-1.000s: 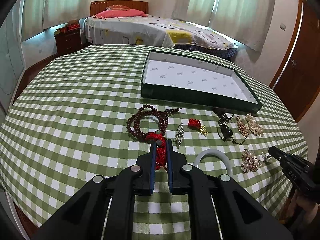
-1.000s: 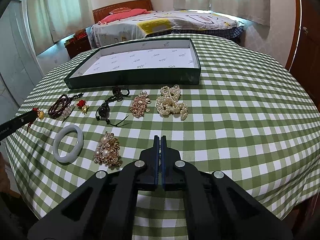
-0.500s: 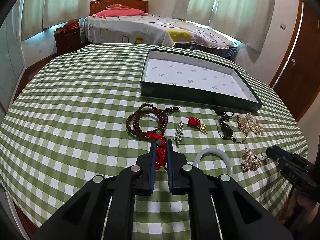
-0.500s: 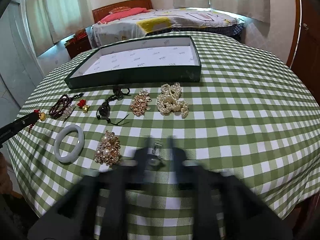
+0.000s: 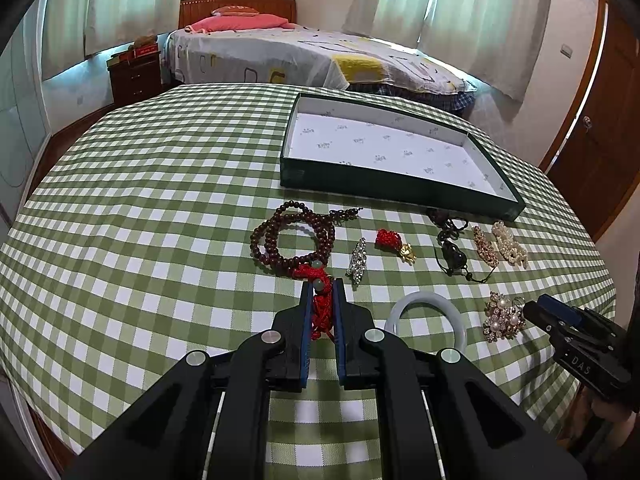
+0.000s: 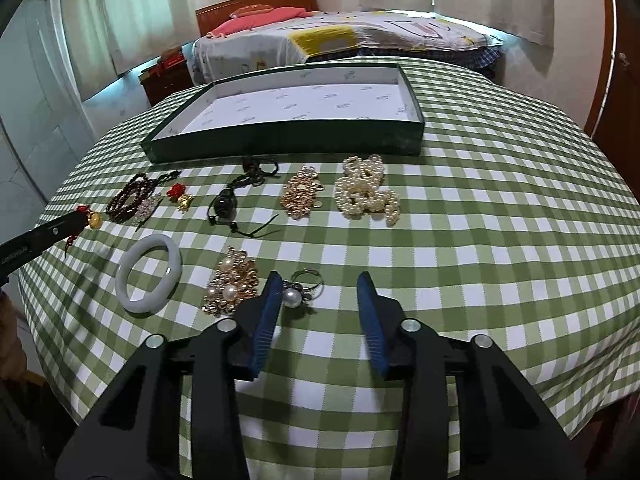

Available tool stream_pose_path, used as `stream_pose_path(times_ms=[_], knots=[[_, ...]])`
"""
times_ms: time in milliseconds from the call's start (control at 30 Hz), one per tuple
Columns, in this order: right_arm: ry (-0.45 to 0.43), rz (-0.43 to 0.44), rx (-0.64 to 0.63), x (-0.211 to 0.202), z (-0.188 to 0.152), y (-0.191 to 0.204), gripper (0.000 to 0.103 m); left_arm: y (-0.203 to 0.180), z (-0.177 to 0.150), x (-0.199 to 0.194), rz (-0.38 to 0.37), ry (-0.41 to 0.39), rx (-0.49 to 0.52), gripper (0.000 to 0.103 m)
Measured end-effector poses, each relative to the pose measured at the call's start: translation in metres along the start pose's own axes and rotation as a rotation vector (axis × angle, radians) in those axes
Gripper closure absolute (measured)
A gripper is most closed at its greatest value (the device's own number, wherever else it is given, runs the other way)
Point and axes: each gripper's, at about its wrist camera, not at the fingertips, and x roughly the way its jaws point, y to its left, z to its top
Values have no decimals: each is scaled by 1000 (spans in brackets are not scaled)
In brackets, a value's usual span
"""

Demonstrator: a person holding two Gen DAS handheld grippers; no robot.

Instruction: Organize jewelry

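Left hand-held gripper (image 5: 320, 300) pinching red tassel (image 5: 321, 312) of dark bead strand (image 5: 292, 236), strand resting on worktop (image 5: 140, 208). Right hand-held gripper (image 6: 318, 292) spread, jaws just closing, pearl ring (image 6: 300, 290) between them, unpinched. Pickup step; next: clamp, lift, carry to empty tray (image 6: 280, 142).

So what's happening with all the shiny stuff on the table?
A person is sorting jewelry with a gripper in each hand. The left gripper is shut on the red tassel of the bead necklace. The right gripper is open, its jaws just closing in a bit, with a pearl ring between them. The green box holds nothing yet; everything else lies on the checked cloth.
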Motion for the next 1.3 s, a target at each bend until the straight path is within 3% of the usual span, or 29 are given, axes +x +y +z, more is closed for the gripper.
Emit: stream_pose_path(times_ms=[133,267,833,1300], knots=[[12,16,-15,3,0,5,71,-1,0,0,0,1,2,93],[26,22,-23,7,-1,7,82,0,0,0,-1,2,2,93],[-50,10,2,-14,12,0,82,-5,8,-8,-17,-28,2,93],[-179,-1,-9,-24,78,-4,82,-38,69,-7,-79,-134,64,93]])
